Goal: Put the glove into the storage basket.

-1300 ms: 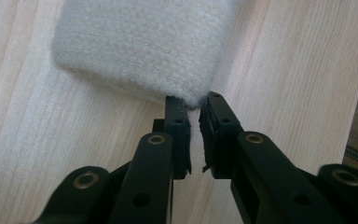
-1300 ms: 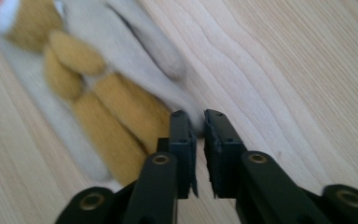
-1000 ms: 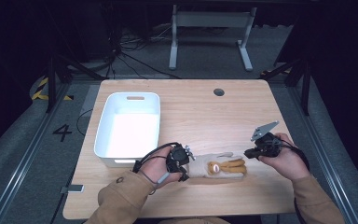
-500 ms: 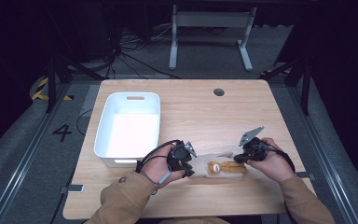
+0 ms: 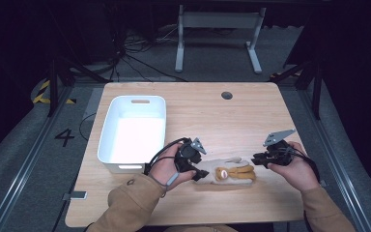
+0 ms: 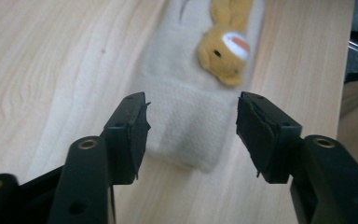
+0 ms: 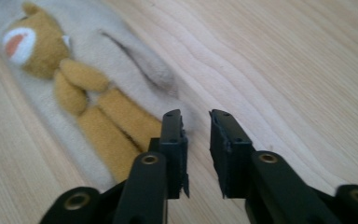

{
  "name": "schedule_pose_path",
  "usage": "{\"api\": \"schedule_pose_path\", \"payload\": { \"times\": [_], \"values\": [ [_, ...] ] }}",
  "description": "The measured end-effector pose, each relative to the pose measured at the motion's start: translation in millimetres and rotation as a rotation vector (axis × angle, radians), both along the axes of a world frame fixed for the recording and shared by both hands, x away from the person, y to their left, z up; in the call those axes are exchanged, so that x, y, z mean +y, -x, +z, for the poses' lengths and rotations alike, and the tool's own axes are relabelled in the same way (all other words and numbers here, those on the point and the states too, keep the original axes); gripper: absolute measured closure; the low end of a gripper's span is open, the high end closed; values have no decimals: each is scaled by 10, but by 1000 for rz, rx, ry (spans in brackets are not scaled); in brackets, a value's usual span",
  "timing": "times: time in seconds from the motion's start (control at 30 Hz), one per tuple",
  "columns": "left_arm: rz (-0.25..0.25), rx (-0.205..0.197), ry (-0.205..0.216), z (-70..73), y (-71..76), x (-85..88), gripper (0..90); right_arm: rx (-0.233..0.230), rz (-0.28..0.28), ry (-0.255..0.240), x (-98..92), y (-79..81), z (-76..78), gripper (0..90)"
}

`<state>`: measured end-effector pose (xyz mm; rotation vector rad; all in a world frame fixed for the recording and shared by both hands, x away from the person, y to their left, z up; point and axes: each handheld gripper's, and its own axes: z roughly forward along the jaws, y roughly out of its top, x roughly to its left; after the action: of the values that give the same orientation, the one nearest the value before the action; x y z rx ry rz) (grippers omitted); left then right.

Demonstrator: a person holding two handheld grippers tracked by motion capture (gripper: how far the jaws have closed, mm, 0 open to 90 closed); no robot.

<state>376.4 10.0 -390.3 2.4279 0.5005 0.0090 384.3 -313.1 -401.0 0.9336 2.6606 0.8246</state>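
A cream fleece cloth [image 5: 211, 176] with a yellow bear [image 5: 234, 172] sewn on it lies flat on the wooden table [image 5: 222, 121] near the front edge. My left gripper [image 5: 200, 174] stands over its left end. Its jaws have just been opening, and in the left gripper view the cloth's end [image 6: 186, 116] lies between the spread gripper [image 6: 191, 128] jaws, untouched. My right gripper [image 5: 255, 160] sits at the cloth's right end. Its jaws have just been opening to a narrow gap. In the right gripper view nothing is between the gripper [image 7: 196, 135] jaws, and the bear [image 7: 51, 60] lies to their left.
A white plastic bin [image 5: 108, 130] with nothing in it stands on the table's left half, just behind my left hand. A round cable hole [image 5: 227, 95] is at the back of the table. Bare wood stretches behind and to the right of the cloth.
The right gripper moved left to the cloth's right end. Both grippers' jaws have spread apart, and the cloth now lies loose and flat on the table.
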Motion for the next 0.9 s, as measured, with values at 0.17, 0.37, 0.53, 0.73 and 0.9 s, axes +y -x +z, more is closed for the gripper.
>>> {"api": "schedule_pose_path", "payload": {
  "times": [0.17, 0.37, 0.53, 0.73, 0.9],
  "values": [
    [11, -28, 30, 7, -35, -35, 381, -27, -80, -58, -122, 33, 16, 622],
    [-1, -49, 59, -4, -44, -102, 324, -27, -147, -86, -235, 59, 21, 545],
    [-10, -49, 66, -38, -51, -150, 314, -31, -178, -117, -317, 38, 11, 511],
    [-13, -48, 64, -81, -77, -195, 292, 16, -192, -144, -424, 0, -51, 467],
    [-21, -47, 67, -135, -85, -242, 276, -4, -189, -157, -475, -8, -66, 416]
  ]
}}
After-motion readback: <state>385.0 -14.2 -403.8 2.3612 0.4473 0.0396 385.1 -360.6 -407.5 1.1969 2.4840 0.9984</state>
